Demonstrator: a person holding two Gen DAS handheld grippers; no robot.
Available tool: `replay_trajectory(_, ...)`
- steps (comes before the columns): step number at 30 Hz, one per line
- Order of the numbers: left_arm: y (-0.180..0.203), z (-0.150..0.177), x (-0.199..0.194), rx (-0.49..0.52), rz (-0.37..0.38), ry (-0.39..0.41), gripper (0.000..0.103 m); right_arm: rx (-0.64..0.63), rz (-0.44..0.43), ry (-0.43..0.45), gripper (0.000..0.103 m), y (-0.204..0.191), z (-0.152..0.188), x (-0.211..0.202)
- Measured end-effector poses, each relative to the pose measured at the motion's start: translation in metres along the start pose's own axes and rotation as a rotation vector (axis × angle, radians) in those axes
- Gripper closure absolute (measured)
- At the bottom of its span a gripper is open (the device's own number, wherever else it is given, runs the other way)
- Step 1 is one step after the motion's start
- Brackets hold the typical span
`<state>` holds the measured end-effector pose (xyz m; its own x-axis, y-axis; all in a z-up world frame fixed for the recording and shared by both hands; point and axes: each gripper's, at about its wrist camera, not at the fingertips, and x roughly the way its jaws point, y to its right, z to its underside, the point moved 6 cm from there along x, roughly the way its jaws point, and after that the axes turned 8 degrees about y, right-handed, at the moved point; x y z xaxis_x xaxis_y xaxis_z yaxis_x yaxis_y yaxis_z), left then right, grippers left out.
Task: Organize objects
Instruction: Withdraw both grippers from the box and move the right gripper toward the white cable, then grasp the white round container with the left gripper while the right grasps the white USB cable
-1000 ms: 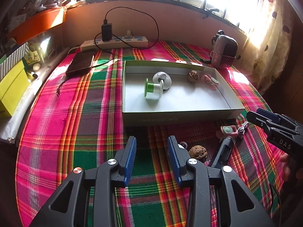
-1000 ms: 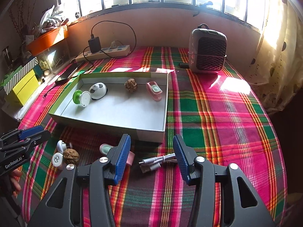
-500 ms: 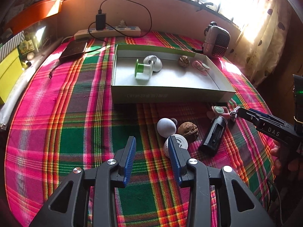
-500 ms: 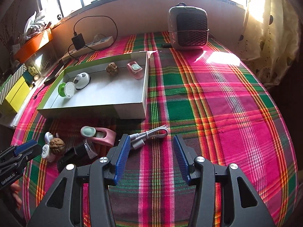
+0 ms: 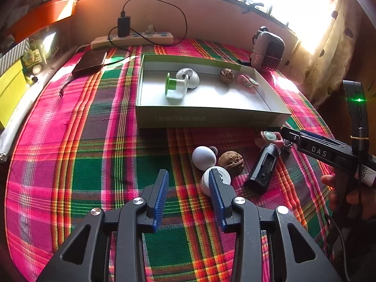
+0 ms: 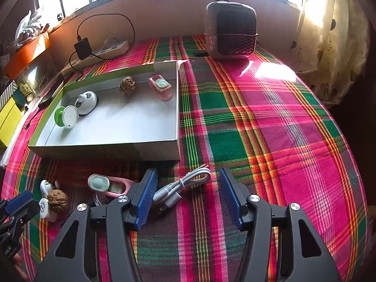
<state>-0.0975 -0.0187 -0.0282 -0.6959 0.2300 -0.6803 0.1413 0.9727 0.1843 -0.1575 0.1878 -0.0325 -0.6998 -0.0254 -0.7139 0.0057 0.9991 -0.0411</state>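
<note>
Right gripper (image 6: 186, 196) jaws just widened, lowered over white cable (image 6: 182, 186), open, untouched.

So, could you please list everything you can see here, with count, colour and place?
box: one, white inside, green rim, on the cloth
spool: one, green and white, in the box
dome gadget: one, white, in the box beside the spool
walnuts: two, brown, one in the box, one in front of it
pink clips: two, one in the box, one in front
white balls: two, by the outer walnut
black case: one, right of that walnut
cable: one, white, coiled, between the right tongs
heater: one, grey, at the back
power strip: one, white, charger plugged in
tablecloth: pink-green plaid
left tongs: open, nothing between them
right tongs: open, just been widening
</note>
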Motion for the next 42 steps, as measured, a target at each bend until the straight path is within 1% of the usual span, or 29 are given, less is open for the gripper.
replay_trajectory(7,0.002,0.001,0.001,0.003,0.008,-0.002,0.069,-0.019,0.024,-0.017,0.047,0.007,0.014,-0.006)
replay_trajectory(12,0.002,0.002,0.0,0.006,0.011,-0.005,0.069,-0.022,0.038,-0.016,0.047,0.013,0.015,-0.008)
replay_trajectory(24,0.01,0.006,0.0,0.006,0.038,-0.017,0.069,-0.077,-0.008,0.0,0.047,0.009,0.016,-0.008)
replay_trajectory(31,0.019,0.006,0.003,0.027,0.047,-0.026,0.067,-0.092,-0.03,0.001,0.047,0.007,0.018,-0.01)
replay_trajectory(35,0.022,0.007,0.008,0.033,0.037,-0.041,0.067,-0.098,-0.038,0.002,0.047,0.006,0.019,-0.01)
replay_trajectory(41,0.022,0.006,0.013,0.052,0.015,-0.045,0.067,-0.106,-0.047,0.008,0.058,0.005,0.018,-0.011)
replay_trajectory(42,0.021,0.006,0.014,0.05,0.012,-0.048,0.067,-0.105,-0.046,0.009,0.061,0.006,0.018,-0.011)
